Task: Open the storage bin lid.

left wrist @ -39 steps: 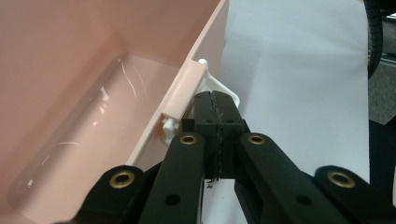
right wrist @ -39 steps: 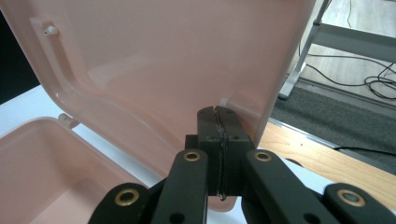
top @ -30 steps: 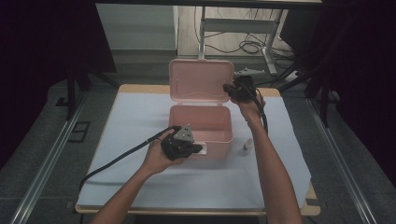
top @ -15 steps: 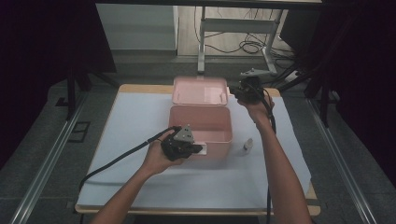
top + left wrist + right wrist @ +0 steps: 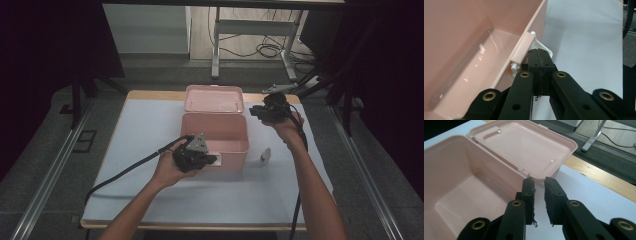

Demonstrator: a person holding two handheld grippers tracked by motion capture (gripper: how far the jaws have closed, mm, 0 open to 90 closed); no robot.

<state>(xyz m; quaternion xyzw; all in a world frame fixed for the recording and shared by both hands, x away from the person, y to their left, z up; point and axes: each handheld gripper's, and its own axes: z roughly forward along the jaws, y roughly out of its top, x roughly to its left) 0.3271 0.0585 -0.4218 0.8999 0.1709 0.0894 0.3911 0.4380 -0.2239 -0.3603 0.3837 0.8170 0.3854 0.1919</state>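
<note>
A pink box stands open in the middle of the table, its lid laid back flat behind it. My left gripper is at the box's front wall. Its jaws are shut, with their tips against the white latch; I cannot tell whether the latch is pinched. My right gripper hovers to the right of the lid. Its jaws have just been opening and stand slightly apart with nothing between them, just short of the lid's rim. The box holds nothing.
A small white piece lies on the white sheet to the right of the box. The left gripper's cable trails off to the front left. Behind the table stand desk legs and floor cables.
The lid has swung from upright to lying flat behind the box. My right gripper has let go of it and moved right. The left hand has kept still.
</note>
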